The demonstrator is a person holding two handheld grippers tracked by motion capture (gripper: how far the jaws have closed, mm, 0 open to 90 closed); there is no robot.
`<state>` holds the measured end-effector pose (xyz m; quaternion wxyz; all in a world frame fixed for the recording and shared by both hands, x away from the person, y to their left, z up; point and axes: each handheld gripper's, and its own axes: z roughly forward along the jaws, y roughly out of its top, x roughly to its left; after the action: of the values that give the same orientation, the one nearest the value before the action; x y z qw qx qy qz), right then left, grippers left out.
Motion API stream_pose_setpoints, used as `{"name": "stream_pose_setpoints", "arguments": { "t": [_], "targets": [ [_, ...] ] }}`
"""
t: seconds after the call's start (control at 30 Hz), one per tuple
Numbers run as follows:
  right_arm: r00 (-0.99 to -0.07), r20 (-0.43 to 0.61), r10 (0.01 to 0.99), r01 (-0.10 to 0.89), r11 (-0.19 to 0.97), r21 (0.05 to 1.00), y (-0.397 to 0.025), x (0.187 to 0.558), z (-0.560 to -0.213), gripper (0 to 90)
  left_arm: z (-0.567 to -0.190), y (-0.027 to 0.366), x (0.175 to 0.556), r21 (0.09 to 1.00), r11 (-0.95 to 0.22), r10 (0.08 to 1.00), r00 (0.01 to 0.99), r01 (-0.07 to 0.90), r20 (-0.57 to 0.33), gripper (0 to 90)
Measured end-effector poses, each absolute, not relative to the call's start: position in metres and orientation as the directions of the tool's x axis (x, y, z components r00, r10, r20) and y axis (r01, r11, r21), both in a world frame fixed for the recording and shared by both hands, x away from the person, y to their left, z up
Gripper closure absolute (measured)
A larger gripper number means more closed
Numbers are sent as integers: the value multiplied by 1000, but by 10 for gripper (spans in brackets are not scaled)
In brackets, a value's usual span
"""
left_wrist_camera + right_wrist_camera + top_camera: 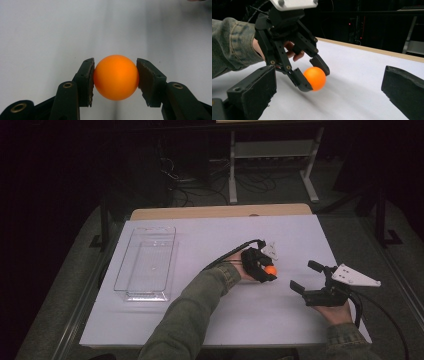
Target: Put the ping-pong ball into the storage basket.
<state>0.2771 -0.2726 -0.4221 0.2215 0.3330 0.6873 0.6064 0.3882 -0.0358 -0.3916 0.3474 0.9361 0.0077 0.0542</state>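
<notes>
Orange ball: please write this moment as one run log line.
orange ball | clamped in left claw | right claw open, apart | clear tray unused

One orange ball, one clear tray.

The worktop in front of me is a flat white sheet laid over a wooden board, whose tan edge shows along the far side. A clear plastic tray lies directly on it at my left, long side running away from me. Whether the orange ball rests on the surface, I cannot tell.
</notes>
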Motion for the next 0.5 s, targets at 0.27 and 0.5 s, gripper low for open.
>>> {"name": "stream_pose_setpoints", "arguments": {
  "t": [0.27, 0.5],
  "targets": [
    [-680, 101, 726, 190, 41, 981, -273, 277, -422, 0, -380, -29, 384, 650, -760, 51, 993, -34, 111, 500],
    [-680, 106, 725, 190, 35, 981, -273, 276, -422, 0, -369, -24, 376, 650, -759, 55, 991, -37, 121, 500]
  ]
}}
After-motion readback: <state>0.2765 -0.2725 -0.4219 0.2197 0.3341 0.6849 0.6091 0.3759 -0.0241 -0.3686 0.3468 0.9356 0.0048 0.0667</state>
